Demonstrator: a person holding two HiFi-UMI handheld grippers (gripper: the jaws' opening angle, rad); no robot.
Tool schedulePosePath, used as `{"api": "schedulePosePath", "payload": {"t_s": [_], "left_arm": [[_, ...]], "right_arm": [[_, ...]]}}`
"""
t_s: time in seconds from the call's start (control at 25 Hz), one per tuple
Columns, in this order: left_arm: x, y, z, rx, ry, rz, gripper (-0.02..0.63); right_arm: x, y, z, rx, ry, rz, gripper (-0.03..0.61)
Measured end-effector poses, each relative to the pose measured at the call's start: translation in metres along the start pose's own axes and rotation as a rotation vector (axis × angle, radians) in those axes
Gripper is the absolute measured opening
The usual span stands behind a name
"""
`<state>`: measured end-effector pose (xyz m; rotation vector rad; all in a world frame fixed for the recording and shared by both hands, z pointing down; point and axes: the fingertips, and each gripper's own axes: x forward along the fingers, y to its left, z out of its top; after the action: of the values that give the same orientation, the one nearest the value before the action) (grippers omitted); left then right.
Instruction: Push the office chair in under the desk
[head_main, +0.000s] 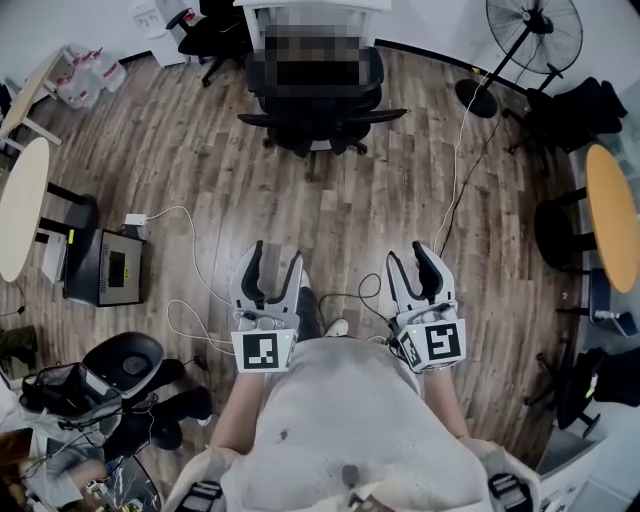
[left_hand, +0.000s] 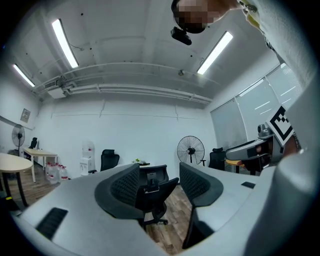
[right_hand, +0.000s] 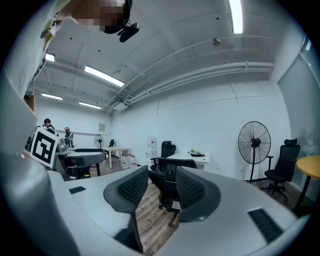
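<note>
Standing at top centre of the head view, just below the white desk (head_main: 315, 6): black office chair (head_main: 320, 115), on the wooden floor (head_main: 340, 210). Seemingly turned with backrest toward the lower frame, armrests spread left to right. Held side by side at lower centre, pointing up-frame at the chair, well apart from it: left gripper (head_main: 276, 262) and right gripper (head_main: 418, 268). Both with jaws apart, gripping nothing.
</note>
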<state>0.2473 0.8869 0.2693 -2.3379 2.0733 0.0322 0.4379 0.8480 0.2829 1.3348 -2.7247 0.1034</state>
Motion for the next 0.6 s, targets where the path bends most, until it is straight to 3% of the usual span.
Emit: {"api": "schedulePosePath", "payload": {"t_s": [0.36, 0.6], "left_arm": [[0.098, 0.051, 0.007, -0.005, -0.01, -0.032, 0.261], [0.16, 0.108, 0.004, -0.008, -0.02, -0.059, 0.261]], "right_arm": [[0.097, -0.031, 0.023, -0.008, 0.006, -0.028, 0.183], [0.178, -0.035, 0.029, -0.012, 0.017, -0.06, 0.184]]}}
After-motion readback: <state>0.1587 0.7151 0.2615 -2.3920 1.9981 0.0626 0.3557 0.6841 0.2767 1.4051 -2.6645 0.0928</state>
